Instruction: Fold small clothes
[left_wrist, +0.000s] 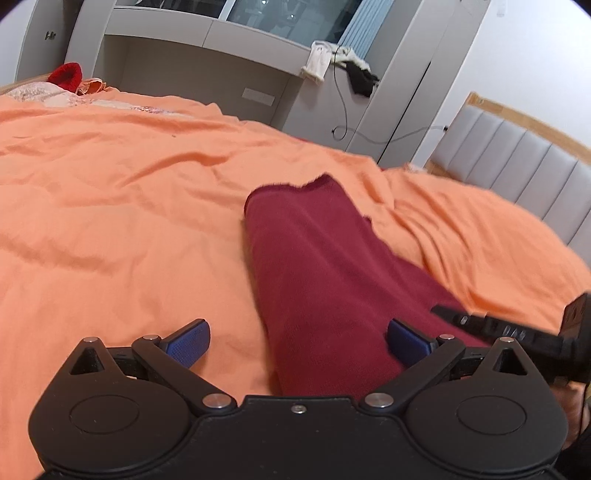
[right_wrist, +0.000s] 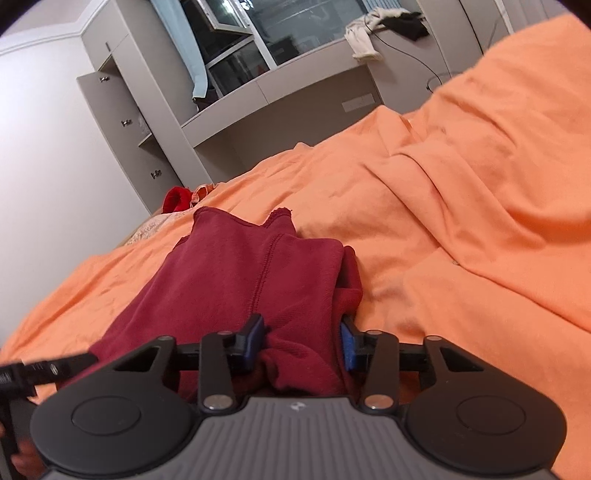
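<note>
Maroon garment (right_wrist: 236, 280) bunched between right gripper (right_wrist: 304, 341) pads, gripped; left gripper (left_wrist: 297, 341) spread wide, empty.

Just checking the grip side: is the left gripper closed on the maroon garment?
No, the left gripper stands wide open, its blue pads clear of the maroon garment on either side.

Left wrist view low over the orange bed (left_wrist: 110, 206), angled down along its fingers toward the desk (left_wrist: 207, 48), right wrist view likewise close, tilted, both sharing the maroon garment (left_wrist: 317, 266), bed, desk, window
</note>
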